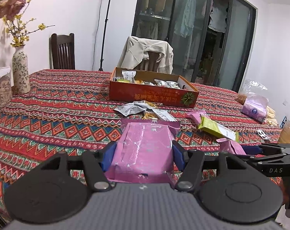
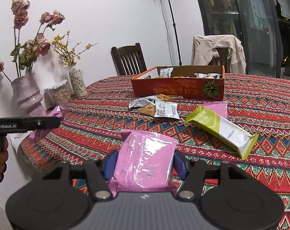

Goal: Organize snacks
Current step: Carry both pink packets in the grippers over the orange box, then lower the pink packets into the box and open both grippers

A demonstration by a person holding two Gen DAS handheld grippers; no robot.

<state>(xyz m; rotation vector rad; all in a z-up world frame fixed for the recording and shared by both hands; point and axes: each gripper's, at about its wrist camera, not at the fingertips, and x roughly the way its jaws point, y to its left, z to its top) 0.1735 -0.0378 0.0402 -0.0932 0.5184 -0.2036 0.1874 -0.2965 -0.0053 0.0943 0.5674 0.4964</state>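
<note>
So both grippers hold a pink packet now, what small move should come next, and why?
Probably carry the left gripper with its pink packet forward over the orange box: the box is open, already holds snacks, and lies straight ahead.

A crinkled pink snack packet sits clamped between the left tool's blue pads; a 2nd glossy pink packet is held likewise in the right tool. On the desk lie a green-and-white bar and silver and orange sachets, with an open orange box behind holding more.
</note>
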